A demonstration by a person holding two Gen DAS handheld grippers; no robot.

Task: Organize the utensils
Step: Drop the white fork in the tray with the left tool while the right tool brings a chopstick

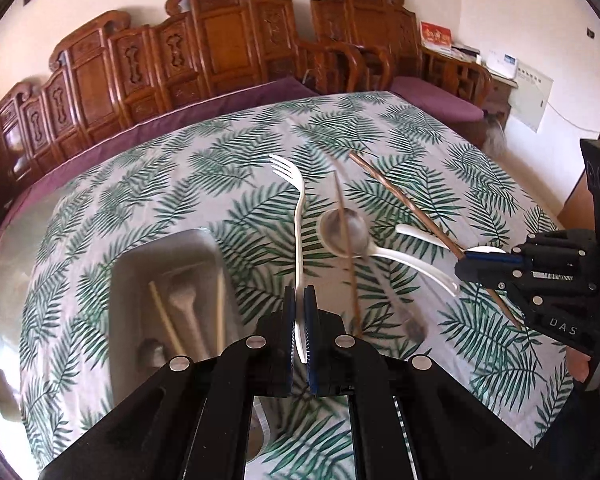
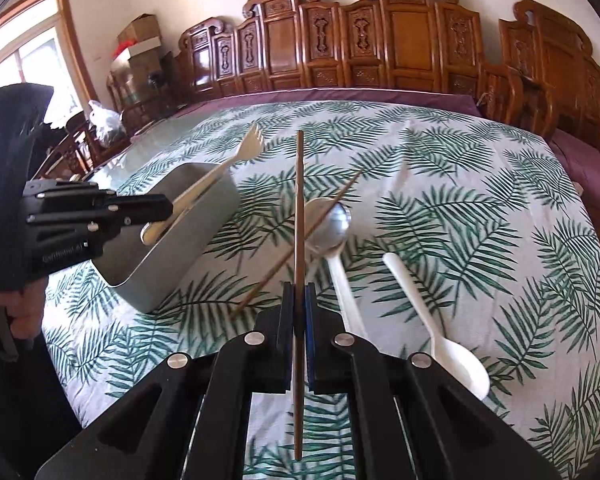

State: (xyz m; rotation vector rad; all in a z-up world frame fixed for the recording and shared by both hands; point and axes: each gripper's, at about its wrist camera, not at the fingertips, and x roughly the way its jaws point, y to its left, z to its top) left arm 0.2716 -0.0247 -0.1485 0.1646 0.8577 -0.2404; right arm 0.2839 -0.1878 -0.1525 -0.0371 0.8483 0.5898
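My left gripper (image 1: 299,300) is shut on a white plastic fork (image 1: 298,216) and holds it above the table, right of the metal tray (image 1: 128,280). The right wrist view shows the fork (image 2: 236,156) over the tray (image 2: 196,216), held by the left gripper (image 2: 171,206). My right gripper (image 2: 299,296) is shut on a brown chopstick (image 2: 299,220), also visible in the left wrist view (image 1: 404,200) with the right gripper (image 1: 466,262). On the cloth lie a second chopstick (image 2: 300,240), a metal spoon (image 2: 332,226), a white ladle spoon (image 2: 346,288) and a white spoon (image 2: 440,328).
The tray holds two pale chopsticks (image 1: 220,308), a wooden spoon (image 1: 186,304) and a metal spoon (image 1: 150,350). The leaf-patterned tablecloth (image 2: 460,200) covers the table. A carved wooden bench (image 2: 380,40) with a purple cushion runs along the far edge.
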